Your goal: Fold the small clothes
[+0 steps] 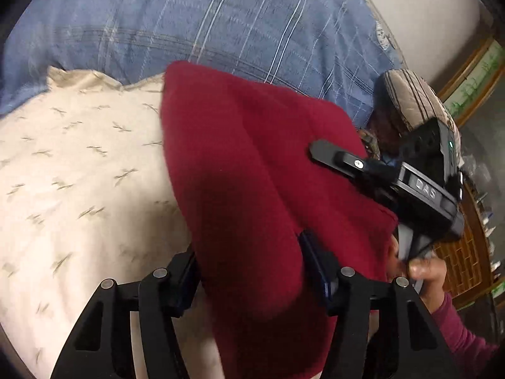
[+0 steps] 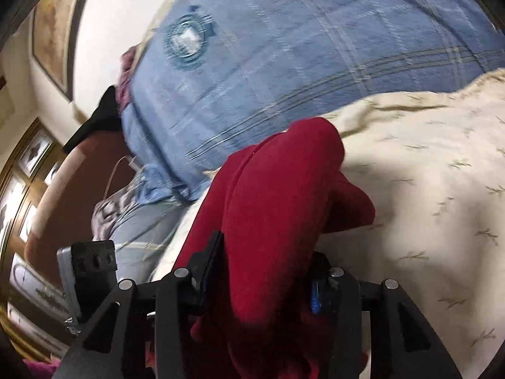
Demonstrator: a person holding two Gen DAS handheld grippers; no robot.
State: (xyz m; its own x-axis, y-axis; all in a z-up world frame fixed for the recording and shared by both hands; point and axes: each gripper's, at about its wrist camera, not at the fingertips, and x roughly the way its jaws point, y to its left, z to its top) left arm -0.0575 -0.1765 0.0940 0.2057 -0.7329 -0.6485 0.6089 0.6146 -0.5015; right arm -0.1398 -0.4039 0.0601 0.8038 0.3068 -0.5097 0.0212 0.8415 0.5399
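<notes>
In the left wrist view, a cream sheet (image 1: pixel 79 164) with a sparse sprig print covers the left side of the bed, and a blue plaid blanket (image 1: pixel 189 19) lies beyond it. The red garment (image 1: pixel 252 173) sits in the middle, lifted off the cream sheet and bunched into thick folds. The left hand-held gripper (image 1: pixel 249 271) has its jaws pressed onto the lower part of this garment, cloth filling the gap between them. Further right, the right hand-held gripper (image 1: pixel 318 153) reaches in from the side, its black finger lying against the garment's upper right part, while the person's hand (image 1: pixel 423 271) in a maroon sleeve grips its handle. A striped cushion (image 1: pixel 410 94) sits behind it, near a wooden cabinet (image 1: pixel 467 252).

In the right wrist view, a framed picture (image 2: pixel 53 31) hangs on the wall at the left, with the blue plaid blanket (image 2: pixel 284 47) in the middle. The right hand-held gripper (image 2: pixel 262 271) pinches the red garment (image 2: pixel 277 195), which rises in a rolled fold between its jaws. The cream sheet (image 2: pixel 426 173) spreads out to the right.
</notes>
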